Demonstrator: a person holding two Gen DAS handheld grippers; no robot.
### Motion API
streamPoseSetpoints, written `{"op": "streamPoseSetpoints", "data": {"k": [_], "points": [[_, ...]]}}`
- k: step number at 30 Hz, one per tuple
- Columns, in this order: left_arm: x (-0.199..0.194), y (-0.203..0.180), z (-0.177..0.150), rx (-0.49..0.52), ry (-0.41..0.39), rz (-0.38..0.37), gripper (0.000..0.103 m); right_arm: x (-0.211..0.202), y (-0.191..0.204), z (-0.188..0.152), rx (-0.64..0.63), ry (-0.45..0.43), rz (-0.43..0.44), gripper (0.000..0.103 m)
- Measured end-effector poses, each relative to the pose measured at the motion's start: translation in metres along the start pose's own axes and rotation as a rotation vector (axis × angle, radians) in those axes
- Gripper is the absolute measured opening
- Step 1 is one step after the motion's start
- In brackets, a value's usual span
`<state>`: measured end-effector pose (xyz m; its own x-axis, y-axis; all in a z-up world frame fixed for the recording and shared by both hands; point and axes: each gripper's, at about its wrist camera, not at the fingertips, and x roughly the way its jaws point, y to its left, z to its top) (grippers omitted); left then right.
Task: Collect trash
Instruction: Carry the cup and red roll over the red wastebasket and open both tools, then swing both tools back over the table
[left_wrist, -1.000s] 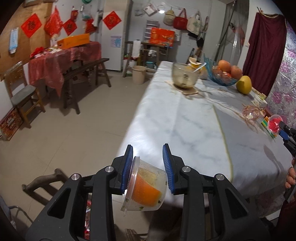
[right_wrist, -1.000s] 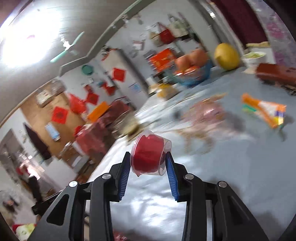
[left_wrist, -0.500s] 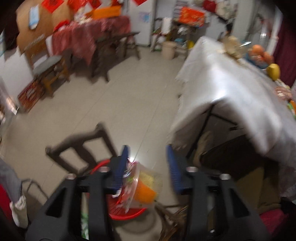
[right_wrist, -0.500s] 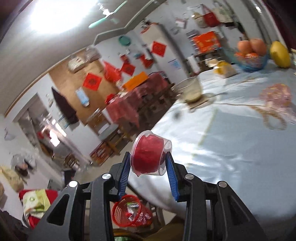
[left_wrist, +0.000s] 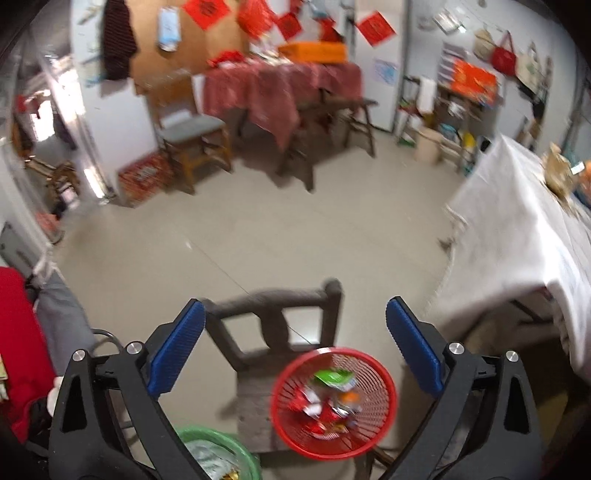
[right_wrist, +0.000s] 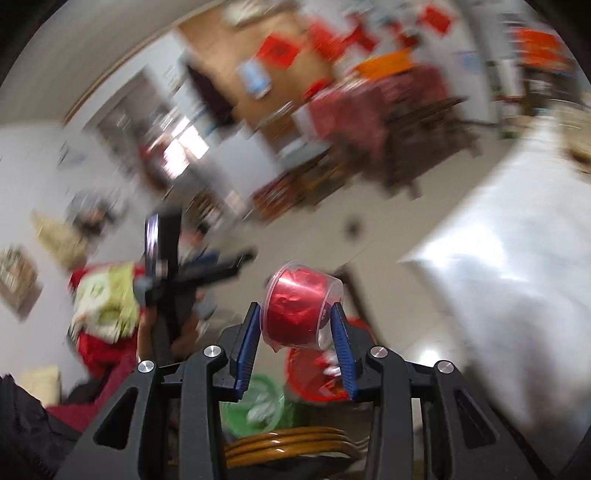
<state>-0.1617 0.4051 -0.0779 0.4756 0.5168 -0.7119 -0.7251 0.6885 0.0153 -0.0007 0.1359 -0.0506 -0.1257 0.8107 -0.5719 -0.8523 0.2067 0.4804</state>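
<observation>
Now you are hovering your left gripper (left_wrist: 295, 347) over the red mesh plastic basket (left_wrist: 380, 428) at the lower centre of the left wrist view; its jaws have just been opening and stand spread with nothing between them. The clear tub with orange contents you were carrying a second ago is gone from them, probably dropped among the basket's wrappers. Your right gripper (right_wrist: 295, 339) is pinching the clear plastic cup with crumpled red foil (right_wrist: 301, 308), just above that basket in the blurred right wrist view, so it likely goes in next.
</observation>
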Motion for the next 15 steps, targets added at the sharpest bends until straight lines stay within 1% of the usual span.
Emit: {"op": "streamPoseSetpoints", "data": {"k": [1, 3, 4, 5, 7, 9, 10, 13, 15], "points": [[-0.005, 0.007, 0.004, -0.013, -0.014, 0.018, 0.096, 0.019, 0.011, 0.004, -0.027, 0.032, 0.008, 0.050], [-0.013, 0.016, 0.009, -0.027, -0.037, 0.034, 0.096, 0.031, 0.022, 0.008, -0.045, 0.034, 0.019, 0.062], [-0.015, 0.019, 0.011, -0.030, -0.045, 0.033, 0.096, 0.030, 0.025, 0.007, -0.052, 0.023, 0.025, 0.065], [-0.017, 0.020, 0.012, -0.033, -0.051, 0.031, 0.096, 0.024, 0.027, 0.006, -0.069, 0.006, 0.011, 0.067], [-0.018, 0.022, 0.015, -0.035, -0.057, 0.029, 0.096, 0.007, 0.026, 0.000, -0.093, -0.036, -0.064, 0.077], [-0.018, 0.021, 0.016, -0.041, -0.060, 0.023, 0.096, -0.012, 0.014, -0.006, -0.074, -0.079, -0.122, 0.082], [-0.017, 0.019, 0.016, -0.043, -0.059, 0.012, 0.096, -0.021, 0.007, -0.009, -0.055, -0.094, -0.144, 0.083], [-0.018, 0.008, 0.016, -0.030, -0.054, -0.007, 0.096, -0.047, -0.028, -0.019, 0.005, -0.130, -0.202, 0.083], [-0.017, 0.000, 0.015, -0.012, -0.053, -0.012, 0.096, -0.066, -0.047, -0.023, 0.055, -0.170, -0.240, 0.084]]}}
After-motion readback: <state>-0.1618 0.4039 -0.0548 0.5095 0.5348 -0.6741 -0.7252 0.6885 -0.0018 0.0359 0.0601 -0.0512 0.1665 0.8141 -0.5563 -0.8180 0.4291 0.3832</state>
